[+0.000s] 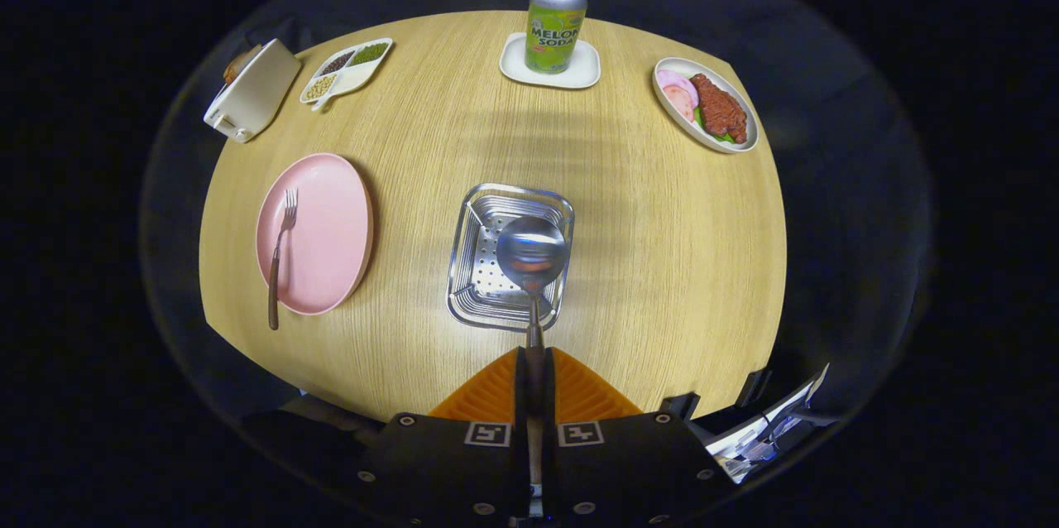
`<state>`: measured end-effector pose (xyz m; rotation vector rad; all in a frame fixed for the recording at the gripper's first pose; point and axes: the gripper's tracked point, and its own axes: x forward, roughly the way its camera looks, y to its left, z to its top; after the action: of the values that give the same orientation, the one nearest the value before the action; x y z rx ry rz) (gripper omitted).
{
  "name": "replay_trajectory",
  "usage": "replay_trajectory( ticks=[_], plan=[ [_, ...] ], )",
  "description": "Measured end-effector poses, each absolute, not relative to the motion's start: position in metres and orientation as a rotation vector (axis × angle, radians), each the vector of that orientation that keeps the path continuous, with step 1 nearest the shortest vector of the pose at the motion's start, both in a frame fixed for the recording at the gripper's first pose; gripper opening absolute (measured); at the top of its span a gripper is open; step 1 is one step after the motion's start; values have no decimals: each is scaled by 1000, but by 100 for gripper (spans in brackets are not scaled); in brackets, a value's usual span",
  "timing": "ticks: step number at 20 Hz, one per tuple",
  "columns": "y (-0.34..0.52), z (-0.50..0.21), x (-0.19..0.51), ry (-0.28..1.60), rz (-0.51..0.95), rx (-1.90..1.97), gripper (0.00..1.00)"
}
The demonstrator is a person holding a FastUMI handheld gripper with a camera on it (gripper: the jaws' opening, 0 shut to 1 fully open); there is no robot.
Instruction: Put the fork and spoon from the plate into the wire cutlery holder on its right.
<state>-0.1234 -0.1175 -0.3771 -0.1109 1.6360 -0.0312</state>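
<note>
My gripper (534, 362) is shut on the handle of a metal spoon (531, 253), high above the table. The spoon's bowl points forward and hangs over the square metal cutlery holder (471, 296), which sits just ahead of the fingers on the wooden table. To the left of the holder lies a round pink plate (327, 222). A fork with a brown handle (280, 259) rests along the plate's left side, its tines pointing away and its handle end sticking out over the near rim.
At the far side of the table (645, 263) stand a green soda bottle (555, 21) on a white coaster, a plate of meat and sliced ham (705, 103) to the right, a divided dish of beans (346, 71) and a white toaster (252, 91) to the left.
</note>
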Motion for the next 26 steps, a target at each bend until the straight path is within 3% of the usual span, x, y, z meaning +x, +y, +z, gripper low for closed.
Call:
replay_trajectory(
  ticks=[6, 10, 19, 25, 26],
  plan=[
    [-118, -394, -115, 1723, -1, -123, 8],
    [-112, -391, -96, 1660, -25, -83, 10],
    [-84, -351, -40, 1253, -74, 69, 13],
    [-42, -318, -8, 934, -54, 137, 35],
    [-34, -315, -6, 900, -46, 135, 45]
  ],
)
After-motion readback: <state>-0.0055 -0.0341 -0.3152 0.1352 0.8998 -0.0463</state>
